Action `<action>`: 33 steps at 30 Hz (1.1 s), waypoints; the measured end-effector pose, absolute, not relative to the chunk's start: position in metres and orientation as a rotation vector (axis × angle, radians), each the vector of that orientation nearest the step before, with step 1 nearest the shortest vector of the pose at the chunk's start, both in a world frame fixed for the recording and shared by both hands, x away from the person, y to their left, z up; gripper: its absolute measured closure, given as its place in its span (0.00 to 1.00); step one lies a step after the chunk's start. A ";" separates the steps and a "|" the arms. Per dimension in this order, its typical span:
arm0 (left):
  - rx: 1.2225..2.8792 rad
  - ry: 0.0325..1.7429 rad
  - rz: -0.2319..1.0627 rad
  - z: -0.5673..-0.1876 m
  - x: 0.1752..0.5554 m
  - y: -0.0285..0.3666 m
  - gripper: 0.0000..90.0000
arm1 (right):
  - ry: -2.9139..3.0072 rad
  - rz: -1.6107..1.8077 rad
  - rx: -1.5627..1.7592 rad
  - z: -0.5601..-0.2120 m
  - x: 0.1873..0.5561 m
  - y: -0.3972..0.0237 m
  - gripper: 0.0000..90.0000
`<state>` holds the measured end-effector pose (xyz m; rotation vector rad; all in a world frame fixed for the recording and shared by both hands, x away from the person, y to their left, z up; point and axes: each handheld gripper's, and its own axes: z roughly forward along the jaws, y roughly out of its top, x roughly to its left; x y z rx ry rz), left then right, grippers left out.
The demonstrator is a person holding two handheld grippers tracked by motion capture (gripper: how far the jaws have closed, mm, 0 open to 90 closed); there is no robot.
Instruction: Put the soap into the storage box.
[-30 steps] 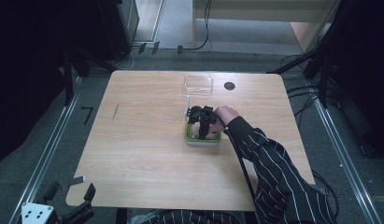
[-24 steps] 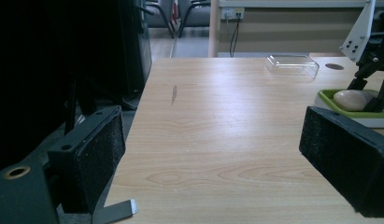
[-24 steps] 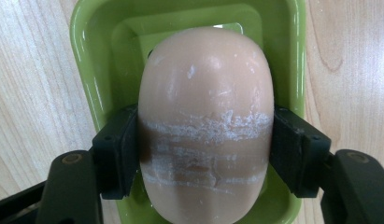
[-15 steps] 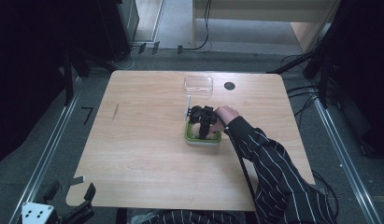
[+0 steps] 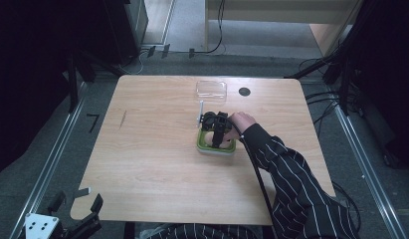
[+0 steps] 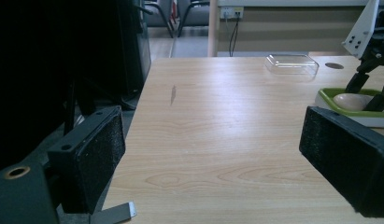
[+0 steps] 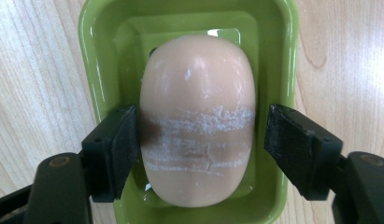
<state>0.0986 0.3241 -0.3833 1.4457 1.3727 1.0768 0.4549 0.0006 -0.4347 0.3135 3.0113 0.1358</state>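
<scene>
Wooden table (image 5: pixel 157 164), grey floor (image 5: pixel 187 30), dark surroundings, metal rails (image 5: pixel 52 159)

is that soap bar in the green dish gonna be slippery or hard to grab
Probably slippery: the soap bar looks glossy and rounded, so the right gripper could squeeze it out. It seems solid. White scuffs across its middle suggest the surface marks easily. The shallow green dish may slide if pushed.

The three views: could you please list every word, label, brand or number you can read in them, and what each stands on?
None can be read.
Soap: white scuffs, no lettering.
Green dish: plain.
Clear lid: plain.
Table: wood grain, a dark streak and a dark round hole, no text.
White plate on the right gripper: holes, no print.
</scene>
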 end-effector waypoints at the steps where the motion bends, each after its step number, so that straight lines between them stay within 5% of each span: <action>1: 1.446 1.372 1.076 -0.383 0.098 0.324 0.08 | 3.012 0.140 0.317 -0.434 0.455 0.000 0.27; 20: 1.455 1.350 1.063 -0.383 0.103 0.323 0.08 | 3.001 0.204 0.485 -0.416 0.443 -0.017 0.12; 33: 1.470 1.323 1.041 -0.383 0.112 0.321 0.08 | 2.930 0.215 0.680 -0.411 0.428 -0.057 0.12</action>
